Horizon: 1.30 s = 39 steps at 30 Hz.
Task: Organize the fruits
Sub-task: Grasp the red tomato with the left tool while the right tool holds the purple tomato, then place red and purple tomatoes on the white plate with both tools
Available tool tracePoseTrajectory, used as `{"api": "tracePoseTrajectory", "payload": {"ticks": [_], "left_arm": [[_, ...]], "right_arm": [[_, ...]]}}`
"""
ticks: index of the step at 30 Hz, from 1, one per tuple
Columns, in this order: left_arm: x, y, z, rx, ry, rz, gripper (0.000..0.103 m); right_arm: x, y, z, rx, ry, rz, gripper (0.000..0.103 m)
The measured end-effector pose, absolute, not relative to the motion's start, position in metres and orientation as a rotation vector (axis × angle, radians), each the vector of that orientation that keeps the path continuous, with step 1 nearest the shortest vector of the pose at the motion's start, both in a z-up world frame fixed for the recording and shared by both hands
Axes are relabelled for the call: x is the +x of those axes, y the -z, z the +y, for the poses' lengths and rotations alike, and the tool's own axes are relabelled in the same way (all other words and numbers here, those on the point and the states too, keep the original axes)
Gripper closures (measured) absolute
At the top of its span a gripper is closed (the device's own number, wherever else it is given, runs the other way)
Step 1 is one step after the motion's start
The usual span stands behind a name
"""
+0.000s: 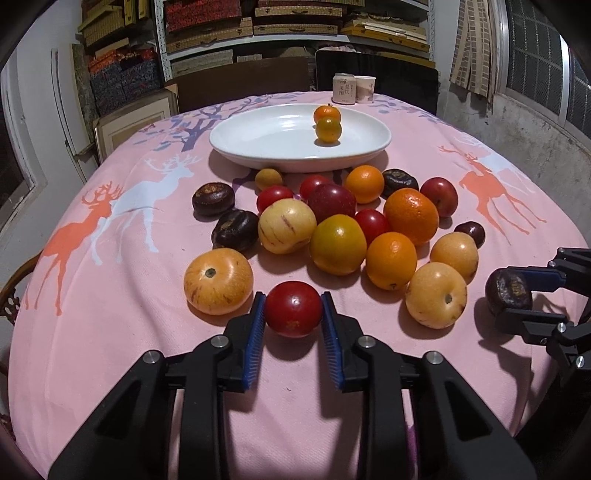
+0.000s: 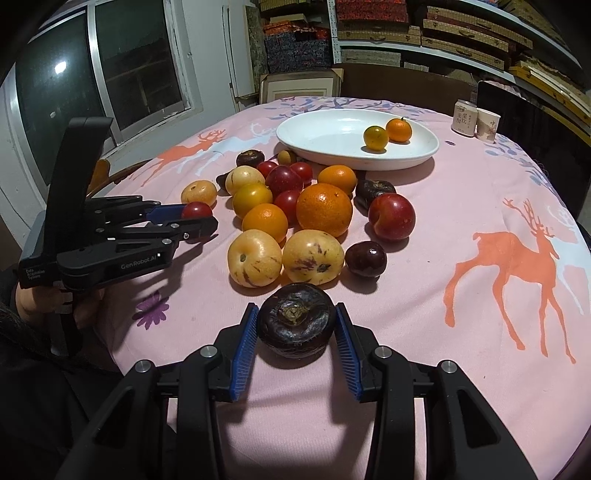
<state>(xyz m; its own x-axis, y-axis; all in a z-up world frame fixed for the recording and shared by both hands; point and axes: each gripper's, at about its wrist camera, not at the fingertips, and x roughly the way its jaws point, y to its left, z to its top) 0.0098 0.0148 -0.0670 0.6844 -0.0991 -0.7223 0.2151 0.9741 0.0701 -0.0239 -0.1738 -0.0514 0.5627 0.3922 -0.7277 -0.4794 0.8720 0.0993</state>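
A round table under a pink tablecloth point(image 1: 110, 332) printed with orange and white deer fills most of the room in front of me, with shelves of flat boxes point(image 1: 295, 22) stacked along the far wall. Toward the far side of the cloth sits a wide white plate point(image 1: 258, 144), and on it two small oranges point(image 2: 388, 133) rest side by side, touching or very nearly so. Just near of the plate lies the pile of fruit point(image 1: 340, 221) — oranges, pale yellow streaked melons, red tomatoes and plums, and several dark brown wrinkled fruits, all crowded together on the cloth. Behind the plate, at the far edge, a small can point(image 2: 463, 116) and a paper cup point(image 2: 487, 124) stand next to each other.

The left gripper point(image 1: 293, 310) is low over the near edge of the pile, its blue pads pressed against both sides of a red tomato point(image 1: 293, 308), which sits between them just above or on the cloth; I cannot tell which. The right gripper point(image 2: 295, 321) is off to the right and near, its fingers narrowed around a dark brown fruit point(image 2: 295, 319) — the pads meet its flanks, though the right pad's contact looks slight. That fruit is just near of two yellow melons point(image 2: 284, 256), and a small dark plum point(image 2: 365, 258) lies just right of them
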Motion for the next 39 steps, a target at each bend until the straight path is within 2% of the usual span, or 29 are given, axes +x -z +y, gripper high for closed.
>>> {"api": "tracePoseTrajectory", "payload": {"ticks": [9,39], "left_arm": [[0.011,0.071,0.021,0.122,0.156,0.823,0.074],[0.005,0.028,0.031,0.088,0.172,0.728,0.074]], "right_arm": [[-0.025,0.050,-0.177,-0.107,-0.508,0.826,0.061],[-0.006,0.015,-0.203,-0.007,-0.460,0.760,0.061]]}}
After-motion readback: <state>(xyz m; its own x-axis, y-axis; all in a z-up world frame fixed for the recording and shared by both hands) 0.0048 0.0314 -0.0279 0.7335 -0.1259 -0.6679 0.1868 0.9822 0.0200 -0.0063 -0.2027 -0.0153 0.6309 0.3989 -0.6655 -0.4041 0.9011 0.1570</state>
